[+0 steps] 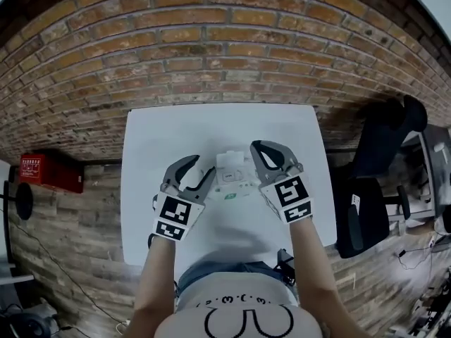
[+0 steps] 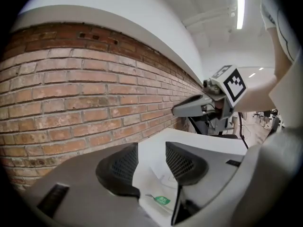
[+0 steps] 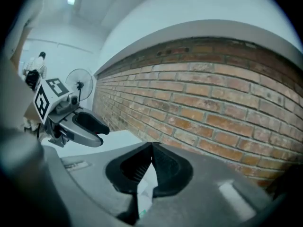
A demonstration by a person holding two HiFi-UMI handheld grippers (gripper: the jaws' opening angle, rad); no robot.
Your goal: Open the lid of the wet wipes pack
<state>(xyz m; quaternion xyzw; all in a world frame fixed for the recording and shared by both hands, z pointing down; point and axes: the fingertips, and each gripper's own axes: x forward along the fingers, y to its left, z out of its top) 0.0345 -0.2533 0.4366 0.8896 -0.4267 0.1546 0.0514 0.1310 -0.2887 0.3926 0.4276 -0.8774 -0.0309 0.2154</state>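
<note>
The wet wipes pack (image 1: pixel 233 179) is white with a small green label and a raised lid on top. It hangs over the white table (image 1: pixel 211 122) between my two grippers. My left gripper (image 1: pixel 201 166) holds its left end: in the left gripper view the white pack (image 2: pixel 152 190) fills the gap between the jaws (image 2: pixel 151 148). My right gripper (image 1: pixel 255 150) is at the pack's right end. In the right gripper view its jaws (image 3: pixel 152 148) are shut, with a thin white edge of the pack (image 3: pixel 142 193) pinched between them.
A brick wall (image 1: pixel 225 41) runs along the table's far edge. A black office chair (image 1: pixel 377 189) stands to the right of the table, and a red box (image 1: pixel 46 171) sits on the wooden floor to the left.
</note>
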